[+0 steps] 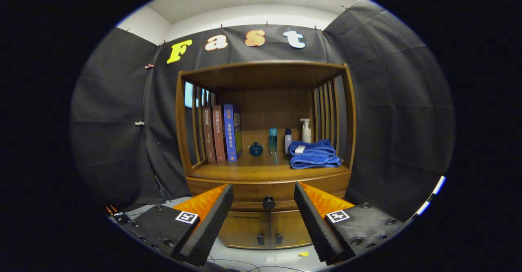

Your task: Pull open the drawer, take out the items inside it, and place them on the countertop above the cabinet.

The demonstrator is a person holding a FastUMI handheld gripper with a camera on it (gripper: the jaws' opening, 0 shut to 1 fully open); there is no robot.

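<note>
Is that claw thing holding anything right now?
No. The gripper is open and empty, its fingers spread either side of the drawer knob, which sits beyond them, untouched.

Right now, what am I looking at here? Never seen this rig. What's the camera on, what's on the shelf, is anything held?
The camera rides on a handheld two-finger gripper and looks forward along its fingers, the two wedges low in the picture. A person carries it; there is no robot arm. The fingers stand apart and hold nothing.

Ahead is a wooden cabinet. Its drawer is closed, with a round dark knob showing between the fingers, farther off and not touched. Two small doors sit below it.

On the countertop above the drawer: three upright books, a small lidded pot, a teal bottle, a small white bottle, a pump bottle and a folded blue towel.

What is inside the drawer cannot be seen.
</note>
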